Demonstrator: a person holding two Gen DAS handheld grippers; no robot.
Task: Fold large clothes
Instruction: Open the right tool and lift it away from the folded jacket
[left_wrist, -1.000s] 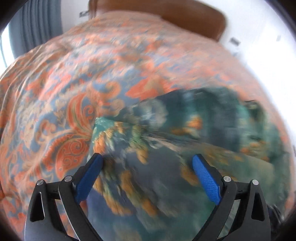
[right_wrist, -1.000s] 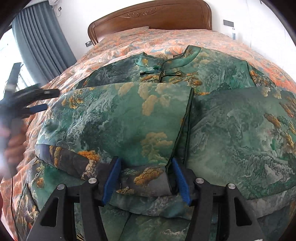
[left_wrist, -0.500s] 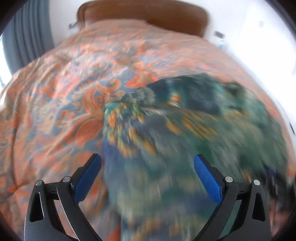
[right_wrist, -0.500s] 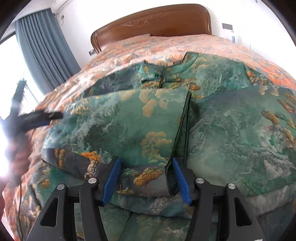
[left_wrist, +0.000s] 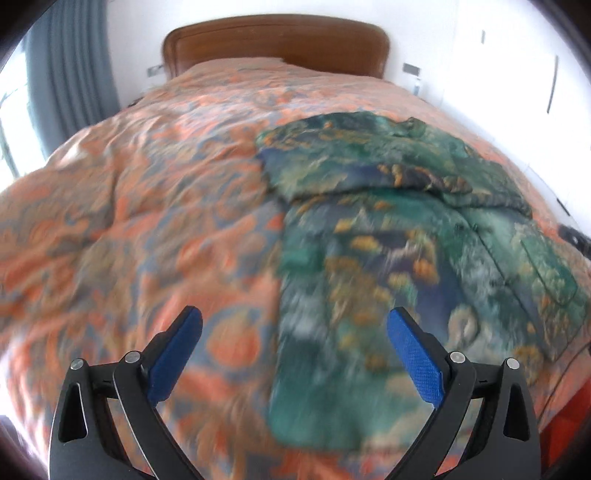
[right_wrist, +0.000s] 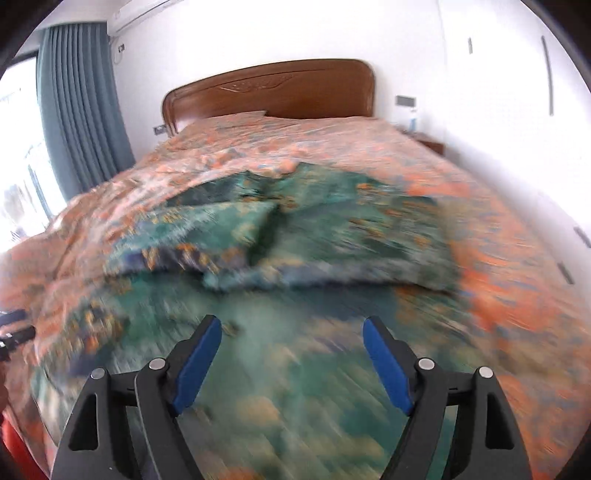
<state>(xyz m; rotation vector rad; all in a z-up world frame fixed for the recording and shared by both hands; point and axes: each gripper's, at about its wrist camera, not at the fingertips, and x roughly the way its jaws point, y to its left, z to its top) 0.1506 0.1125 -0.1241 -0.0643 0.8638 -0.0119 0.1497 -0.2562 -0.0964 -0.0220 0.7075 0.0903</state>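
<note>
Garment of green cloth with blue and gold print lies on the bed, toward the right half as the left wrist view shows it, on an orange and blue patterned cover. Its far part is folded: a thicker band of doubled cloth runs across it, with the flat lower part reaching toward the cameras. In the right wrist view two folded flaps meet near the middle of that band, and the collar end sits beyond them, too blurred to read in detail.

Left tool hangs above the bed with its jaws spread wide and nothing between the blue pads; the left pad is over the cover, the right pad over the near edge of the garment. Right tool is above the lower part of the garment, jaws opening, with no cloth caught between its pads. Neither tool touches the fabric as far as the blur allows.

Wooden headboard stands at the far end against a white wall, and a blue-grey curtain hangs at the left beside a bright window. At the left edge of the right wrist view a dark piece of the left tool shows.
</note>
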